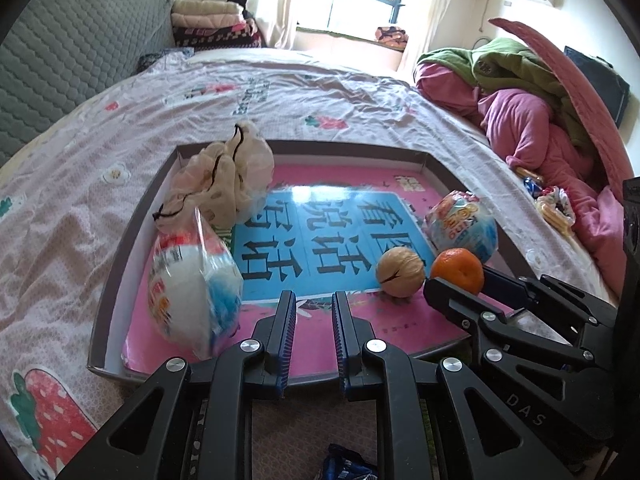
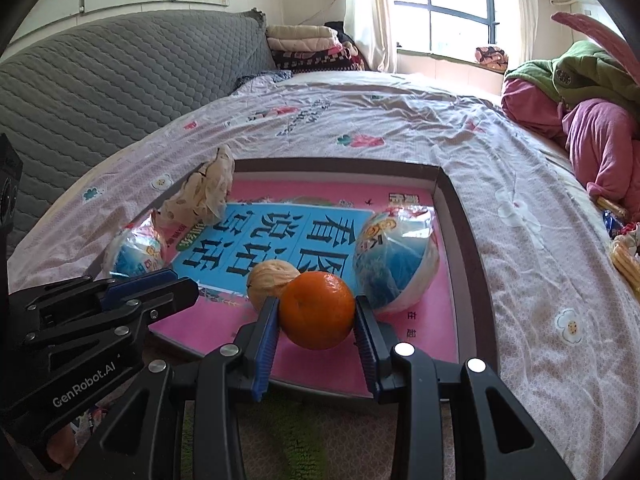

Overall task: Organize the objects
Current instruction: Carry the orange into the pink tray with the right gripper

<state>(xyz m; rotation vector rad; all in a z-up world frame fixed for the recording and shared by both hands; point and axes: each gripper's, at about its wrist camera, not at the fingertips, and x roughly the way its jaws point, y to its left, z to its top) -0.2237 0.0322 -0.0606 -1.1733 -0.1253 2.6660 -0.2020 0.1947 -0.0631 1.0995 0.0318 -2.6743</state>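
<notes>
Gripping the tangerine (image 2: 317,310) over the tray's (image 2: 464,216) near edge, the right gripper (image 2: 316,336) is clamped; the walnut (image 2: 267,280) is half hidden behind; the left gripper (image 1: 314,336) is parted, empty

Tray (image 2: 466,216): dark grey-brown rim, white inner wall. Book cover (image 2: 436,320) lying in it: bright pink with a blue central panel (image 2: 280,248) bearing large black characters. Mandarin (image 2: 317,310): solid orange. Walnut (image 2: 269,278): pale tan. Two wrapped packets (image 1: 194,280) (image 2: 396,260): clear film over white and light blue, with red and yellow print. Crumpled cloth (image 1: 226,178): cream with small tan spots and black edging. Each hand-held gripper (image 1: 314,340) (image 2: 316,350): black body, blue ridged pads (image 2: 266,344). Bed sheet (image 2: 400,120): pale pink-lilac — scattered white flowers, red strawberries with green leaves. Headboard (image 2: 120,76): grey, quilted wave pattern. Heaped bedding (image 1: 532,132): magenta, with an olive-green garment (image 1: 516,64) on top.
</notes>
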